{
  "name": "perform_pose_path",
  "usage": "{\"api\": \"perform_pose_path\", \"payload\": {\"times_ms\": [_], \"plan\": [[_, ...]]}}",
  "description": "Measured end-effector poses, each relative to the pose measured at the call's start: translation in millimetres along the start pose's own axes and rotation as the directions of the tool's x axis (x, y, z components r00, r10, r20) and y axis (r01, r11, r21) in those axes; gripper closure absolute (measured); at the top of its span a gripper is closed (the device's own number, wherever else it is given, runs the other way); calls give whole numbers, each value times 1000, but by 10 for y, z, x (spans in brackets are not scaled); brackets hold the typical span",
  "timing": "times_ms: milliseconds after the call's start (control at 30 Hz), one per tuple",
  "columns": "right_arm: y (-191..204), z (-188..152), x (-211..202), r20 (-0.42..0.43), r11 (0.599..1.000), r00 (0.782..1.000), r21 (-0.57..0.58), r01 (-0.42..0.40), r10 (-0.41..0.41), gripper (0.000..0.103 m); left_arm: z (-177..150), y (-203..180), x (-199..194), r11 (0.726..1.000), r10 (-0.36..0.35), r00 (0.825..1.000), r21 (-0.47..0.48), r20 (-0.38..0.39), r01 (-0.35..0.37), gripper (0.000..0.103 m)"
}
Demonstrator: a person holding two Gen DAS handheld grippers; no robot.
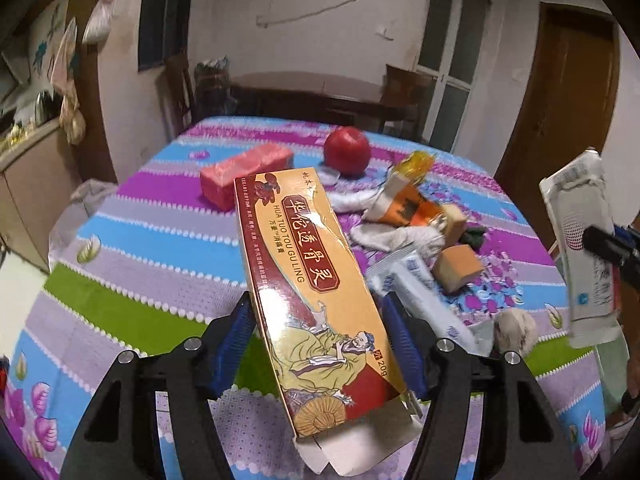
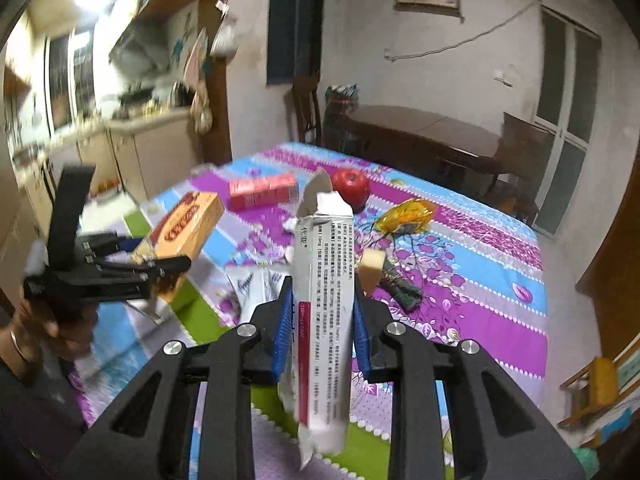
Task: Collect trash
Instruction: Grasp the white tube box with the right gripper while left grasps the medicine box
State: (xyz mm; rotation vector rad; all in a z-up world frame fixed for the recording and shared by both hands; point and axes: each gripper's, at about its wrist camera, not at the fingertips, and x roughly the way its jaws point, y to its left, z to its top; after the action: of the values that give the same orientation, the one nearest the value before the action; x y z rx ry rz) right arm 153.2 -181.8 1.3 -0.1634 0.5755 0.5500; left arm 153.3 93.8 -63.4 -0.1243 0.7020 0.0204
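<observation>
My left gripper (image 1: 316,320) is shut on a long orange medicine box (image 1: 316,280) with Chinese print, lifted above the striped tablecloth (image 1: 160,264); its end flap hangs loose. In the right wrist view that box (image 2: 184,228) and the left gripper (image 2: 160,268) appear at the left, held by a hand. My right gripper (image 2: 322,308) is shut on a narrow white carton (image 2: 324,304) with small text and a red stripe, raised off the table. The same white carton (image 1: 584,240) shows at the right edge of the left wrist view.
On the table lie a red apple (image 1: 346,150), a pink box (image 1: 248,170), a yellow wrapper (image 2: 406,214), an orange-white packet (image 1: 404,204), white cloth (image 1: 396,236), a foil sachet (image 1: 420,292), tan blocks (image 1: 458,266) and a dark green scrap (image 2: 402,288). A dark wooden table stands behind.
</observation>
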Motion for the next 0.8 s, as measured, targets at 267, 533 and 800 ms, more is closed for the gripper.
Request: {"api": "perform_pose_path", "payload": {"times_ms": [267,533,800], "plan": [[-55,-62,-345,32,995,996,50,82,-83,95,5,-326,-218,996,-46,998,79,43,43,37],[-276,-538,-268,-16,971,995,217,99,-98,95,-77,-501,-217,992,-61,998,116,34,57,37],[-177,-878,-340,-13,945,987,289,156,-160,96,-163,-708,-207,983,-83,996,169,24,78,38]]}}
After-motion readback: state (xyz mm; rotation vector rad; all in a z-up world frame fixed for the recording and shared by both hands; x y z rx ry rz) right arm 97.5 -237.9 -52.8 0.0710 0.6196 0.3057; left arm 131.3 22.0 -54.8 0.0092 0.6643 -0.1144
